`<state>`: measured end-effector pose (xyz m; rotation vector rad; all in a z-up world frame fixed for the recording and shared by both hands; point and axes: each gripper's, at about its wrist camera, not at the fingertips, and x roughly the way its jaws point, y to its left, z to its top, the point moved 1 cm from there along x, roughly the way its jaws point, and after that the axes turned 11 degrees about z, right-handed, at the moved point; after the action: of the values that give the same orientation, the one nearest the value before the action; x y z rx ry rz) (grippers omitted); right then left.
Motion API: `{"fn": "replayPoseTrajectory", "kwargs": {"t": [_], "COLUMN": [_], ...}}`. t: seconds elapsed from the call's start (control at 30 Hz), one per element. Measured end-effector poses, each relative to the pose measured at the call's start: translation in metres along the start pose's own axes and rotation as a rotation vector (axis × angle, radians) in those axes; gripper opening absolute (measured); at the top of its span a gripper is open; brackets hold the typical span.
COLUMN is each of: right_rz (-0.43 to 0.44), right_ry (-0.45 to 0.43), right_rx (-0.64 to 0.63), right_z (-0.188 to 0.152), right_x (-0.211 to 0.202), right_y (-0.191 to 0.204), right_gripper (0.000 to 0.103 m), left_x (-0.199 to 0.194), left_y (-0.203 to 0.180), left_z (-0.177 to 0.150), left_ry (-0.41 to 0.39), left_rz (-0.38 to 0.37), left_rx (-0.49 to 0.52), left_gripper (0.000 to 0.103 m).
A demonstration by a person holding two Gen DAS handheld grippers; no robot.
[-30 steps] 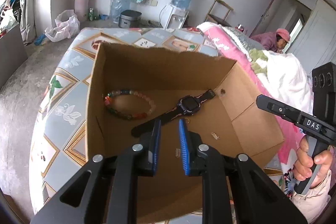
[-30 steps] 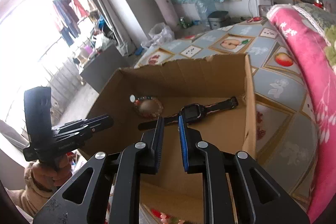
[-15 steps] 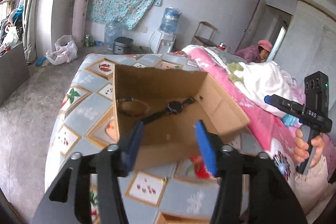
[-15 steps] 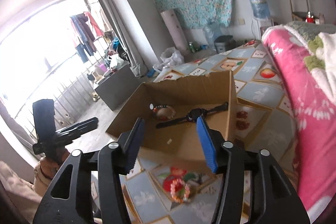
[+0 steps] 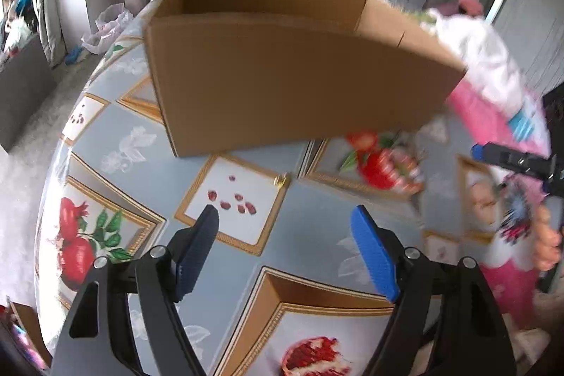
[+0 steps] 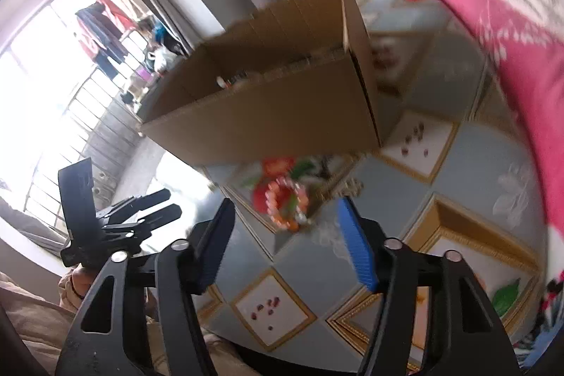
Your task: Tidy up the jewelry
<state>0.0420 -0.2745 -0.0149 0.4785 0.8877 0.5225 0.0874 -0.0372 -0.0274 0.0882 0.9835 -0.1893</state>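
Observation:
A brown cardboard box [image 5: 299, 76] stands on the fruit-patterned tablecloth [image 5: 310, 235]; its inside is mostly hidden from both views. A pink and orange bead bracelet [image 6: 287, 203] lies on the cloth in front of the box, blurred in the left wrist view [image 5: 402, 170]. A small gold item [image 5: 280, 179] lies on the cloth near the box. My left gripper [image 5: 283, 245] is open and empty, low over the cloth. My right gripper [image 6: 285, 235] is open and empty, just short of the bracelet. The left gripper also shows in the right wrist view [image 6: 155, 210].
A pink blanket [image 6: 511, 34] lies along the right side of the table. The table's rounded edge [image 5: 53, 185] drops to a grey floor on the left. A window with hanging clothes [image 6: 88, 34] is at the left.
Both grippers have pulled back out of the box, opened wide and dropped low toward the cloth in front of the box. The watch and bracelet inside the box are out of sight.

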Motion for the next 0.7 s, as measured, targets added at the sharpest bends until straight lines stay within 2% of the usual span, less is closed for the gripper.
{"fn": "replayPoseTrajectory", "kwargs": {"t": [0.2,0.37,0.5,0.63,0.7], "right_rz": [-0.018,-0.036,-0.090,-0.137,-0.140], "right_ry": [0.054,0.074,0.093,0.110,0.111], "right_rx": [0.069,0.034,-0.015,-0.049,-0.059], "right_z": [-0.008,-0.004,-0.001,0.003,0.000], "right_x": [0.022,0.037,0.055,0.067,0.067], "right_y": [-0.020,-0.014,-0.007,-0.002,0.000], "right_gripper": [0.035,0.031,0.028,0.009,0.007], "left_x": [0.017,0.022,0.022,0.021,0.020], "left_y": [-0.022,-0.031,-0.032,-0.031,-0.027], "left_z": [-0.008,-0.009,-0.011,-0.012,-0.013], "left_ry": [-0.012,-0.041,-0.061,-0.078,-0.082], "left_rz": [0.049,0.103,0.100,0.095,0.095], "left_rx": [0.090,0.150,0.152,0.153,0.150], "left_gripper": [0.075,0.075,0.075,0.075,0.075]}}
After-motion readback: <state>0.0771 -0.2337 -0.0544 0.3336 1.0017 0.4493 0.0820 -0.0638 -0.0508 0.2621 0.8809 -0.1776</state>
